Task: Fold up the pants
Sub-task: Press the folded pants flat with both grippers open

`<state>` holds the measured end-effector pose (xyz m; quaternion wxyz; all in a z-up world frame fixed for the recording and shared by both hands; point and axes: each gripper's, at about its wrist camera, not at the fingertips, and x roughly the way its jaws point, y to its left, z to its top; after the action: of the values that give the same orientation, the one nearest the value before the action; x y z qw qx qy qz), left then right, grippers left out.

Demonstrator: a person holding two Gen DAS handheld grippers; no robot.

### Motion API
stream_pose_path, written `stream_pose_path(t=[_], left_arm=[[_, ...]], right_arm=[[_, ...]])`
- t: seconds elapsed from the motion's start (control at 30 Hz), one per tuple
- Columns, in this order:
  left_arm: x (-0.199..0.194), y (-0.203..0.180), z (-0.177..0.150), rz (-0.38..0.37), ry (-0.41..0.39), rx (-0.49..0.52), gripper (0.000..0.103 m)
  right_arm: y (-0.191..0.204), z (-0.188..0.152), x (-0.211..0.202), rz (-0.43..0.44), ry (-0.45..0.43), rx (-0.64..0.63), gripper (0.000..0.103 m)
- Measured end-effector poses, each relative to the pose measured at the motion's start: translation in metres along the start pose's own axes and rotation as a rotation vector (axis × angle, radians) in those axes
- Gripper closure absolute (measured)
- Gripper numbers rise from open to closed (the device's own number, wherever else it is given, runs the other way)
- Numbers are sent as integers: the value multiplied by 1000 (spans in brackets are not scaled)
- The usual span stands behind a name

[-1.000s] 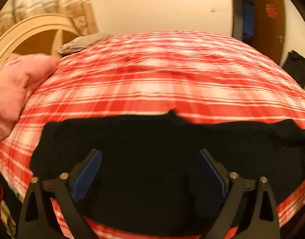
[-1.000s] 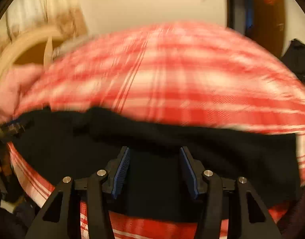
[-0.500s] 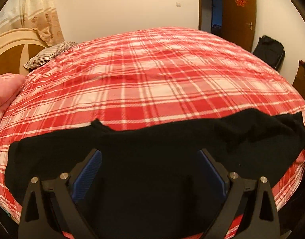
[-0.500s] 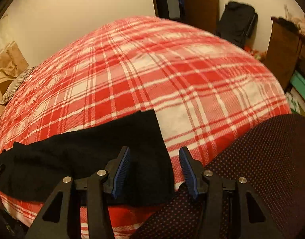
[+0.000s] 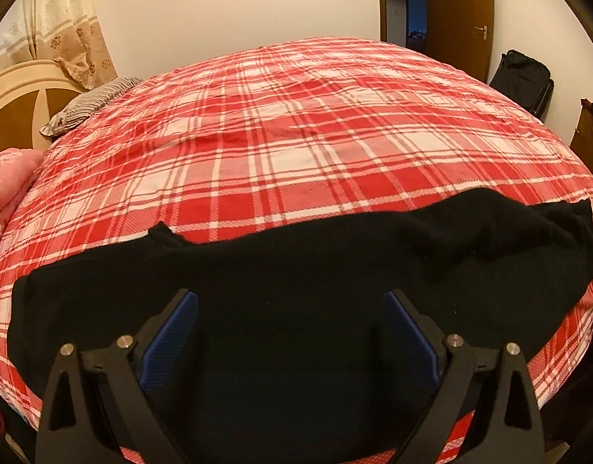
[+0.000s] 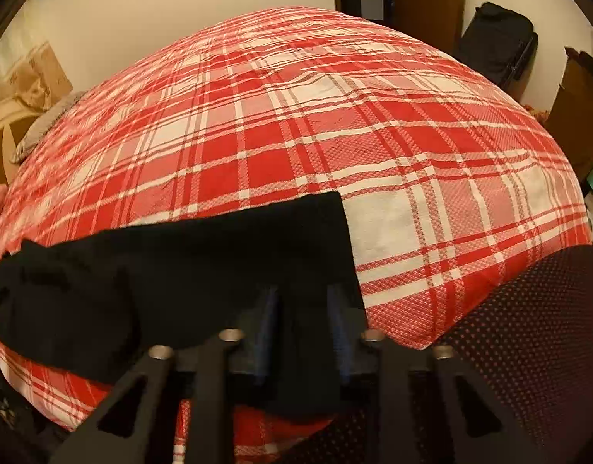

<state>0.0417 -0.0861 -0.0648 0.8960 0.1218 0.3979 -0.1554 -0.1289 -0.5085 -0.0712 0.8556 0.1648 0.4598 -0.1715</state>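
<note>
Black pants (image 5: 296, 270) lie stretched left to right along the near edge of a bed with a red and white plaid cover (image 5: 296, 135). My left gripper (image 5: 290, 328) is open, hovering over the middle of the pants. In the right wrist view the pants (image 6: 180, 263) end at a straight edge. My right gripper (image 6: 302, 313) has its jaws narrowed around the near right end of the pants, with black cloth between the blue pads; whether they are pinching it is unclear.
A pink quilt (image 5: 6, 181) and a striped pillow (image 5: 87, 104) lie by the headboard at the left. A dark dotted cloth (image 6: 528, 328) covers the near right. A black bag (image 5: 524, 77) and a wooden door (image 5: 458, 15) stand beyond the bed.
The right gripper swung from the middle of the pants to their right end, and its jaws have narrowed around the cloth. The left gripper shifted left and stays open.
</note>
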Motion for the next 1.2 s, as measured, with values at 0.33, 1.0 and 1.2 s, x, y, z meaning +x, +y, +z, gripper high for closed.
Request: stream_pose_path(t=[0.33,1.0,1.2], left_arm=[[-2,9,-1,-8,7,-31,5],[1,12,-2,-2,18,-48,5],[-1,12,-1,1,5,-41,5]], right_arm=[[-11,8,-13,18,-38,76,74],[-13,12,-20,-9,-23,21,93],[-21,17,-26,-52,-47,20,97]])
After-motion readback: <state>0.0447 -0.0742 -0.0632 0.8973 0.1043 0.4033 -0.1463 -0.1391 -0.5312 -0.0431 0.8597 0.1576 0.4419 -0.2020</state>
